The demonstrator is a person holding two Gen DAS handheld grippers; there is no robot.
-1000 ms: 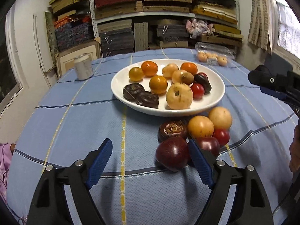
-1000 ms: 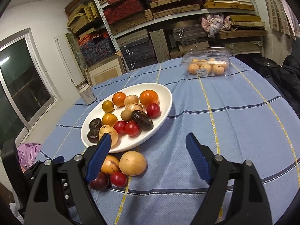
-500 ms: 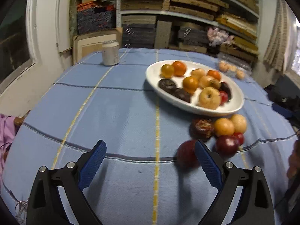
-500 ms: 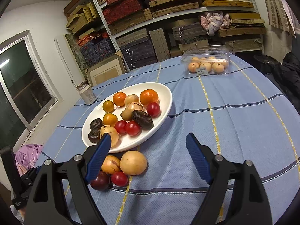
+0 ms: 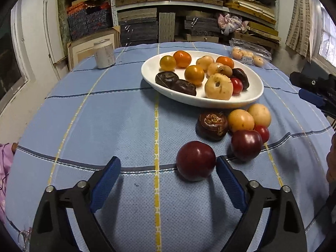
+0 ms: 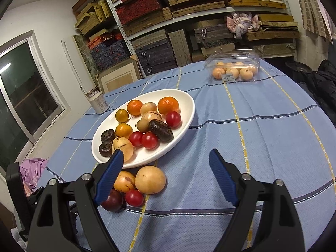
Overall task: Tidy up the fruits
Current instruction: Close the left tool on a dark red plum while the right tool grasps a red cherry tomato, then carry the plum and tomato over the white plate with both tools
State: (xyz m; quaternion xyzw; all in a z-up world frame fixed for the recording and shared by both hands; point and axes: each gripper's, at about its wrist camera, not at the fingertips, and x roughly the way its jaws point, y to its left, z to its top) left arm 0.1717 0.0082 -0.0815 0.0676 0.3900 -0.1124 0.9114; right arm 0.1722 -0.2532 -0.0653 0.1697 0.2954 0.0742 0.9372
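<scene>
Can (image 5: 104, 54) – shelved boxes (image 6: 145, 16) behind.

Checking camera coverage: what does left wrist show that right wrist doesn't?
Only left wrist: the lone dark red plum at the left gripper, whose fingers are closing with the plum against the right one, and the wrinkled brown fruit off the plate.
Only right wrist: the window and a dark coat.
Both: white plate, can, clear fruit box.
</scene>
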